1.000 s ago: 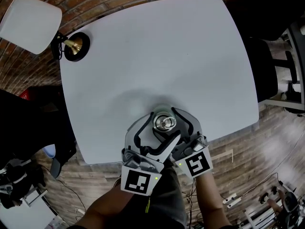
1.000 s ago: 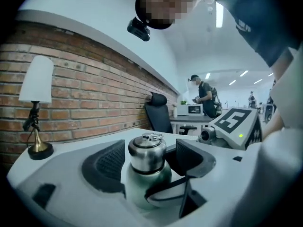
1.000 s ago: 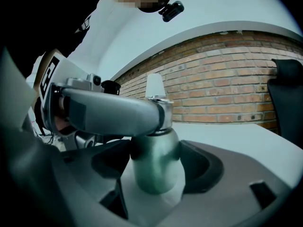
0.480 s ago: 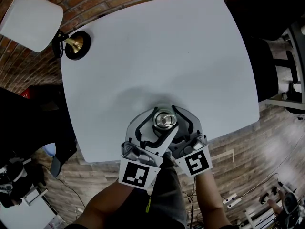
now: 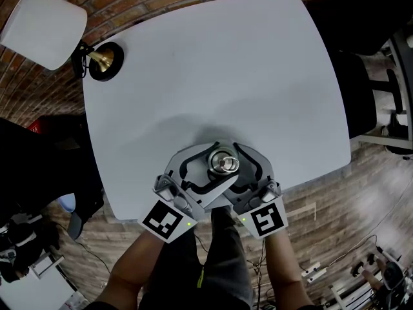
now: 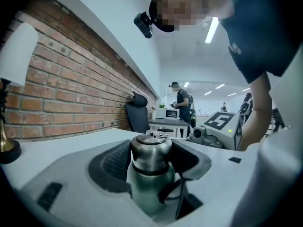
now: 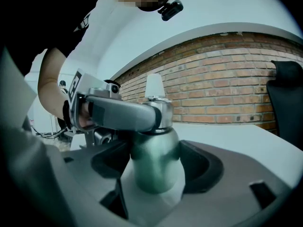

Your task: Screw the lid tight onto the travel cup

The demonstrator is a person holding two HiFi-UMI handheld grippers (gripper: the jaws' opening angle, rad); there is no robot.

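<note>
The travel cup, a green body (image 7: 156, 162) with a steel lid (image 5: 222, 163), stands upright near the front edge of the white table (image 5: 213, 76). My left gripper (image 5: 216, 159) reaches in from the lower left. Its black pads sit against both sides of the lid (image 6: 150, 152), so it is shut on it. From the lower right comes my right gripper (image 5: 231, 168), whose jaws clasp the green body below the lid. In the right gripper view one left gripper finger (image 7: 118, 112) lies across the lid (image 7: 163, 112).
A lamp with a white shade (image 5: 42, 31) and a brass base (image 5: 103, 60) stands at the table's far left corner. The table's front edge runs just behind both grippers. A black office chair (image 6: 138, 115) stands by the brick wall, with people far beyond it.
My left gripper has closed onto the lid and swung round it, its marker cube moving left and up. The cup and the right gripper have stayed put.
</note>
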